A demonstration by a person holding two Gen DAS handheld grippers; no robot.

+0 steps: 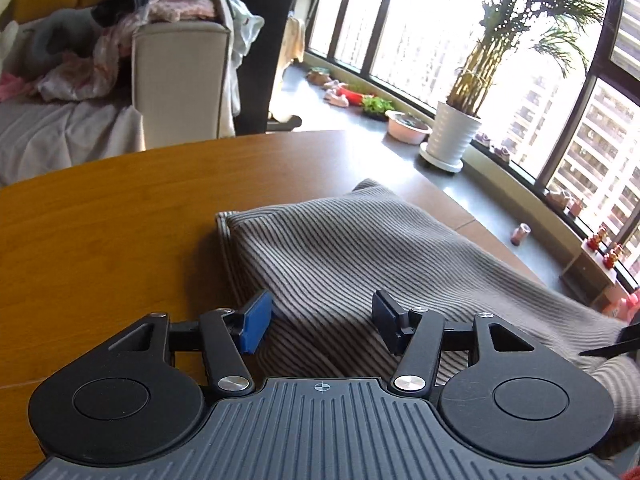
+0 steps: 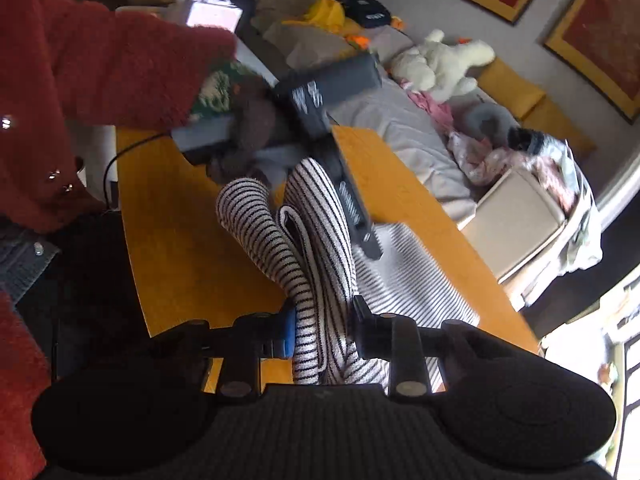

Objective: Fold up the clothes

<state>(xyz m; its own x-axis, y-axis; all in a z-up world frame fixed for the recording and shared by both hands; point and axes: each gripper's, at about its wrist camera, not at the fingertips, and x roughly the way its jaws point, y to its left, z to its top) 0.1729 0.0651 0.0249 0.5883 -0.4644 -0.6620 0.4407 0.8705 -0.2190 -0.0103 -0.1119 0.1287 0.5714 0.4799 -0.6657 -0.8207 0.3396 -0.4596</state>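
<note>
The left hand-held gripper (image 1: 322, 322) had a grey ribbed body with a small crosshair mark at its front edge, flanked by two black round discs. Black link arms ran forward from silver screws to the fingers (image 1: 256, 322), one faced with a bright blue pad, the other dark. The right hand-held gripper (image 2: 324, 330) was of the same build, in shadow, with a blue pad on one finger. The person wore a fuzzy red sleeve (image 2: 104, 68) with a green-and-cream patterned cuff (image 2: 218, 90), and a dark brown knitted glove (image 2: 256, 128).
</note>
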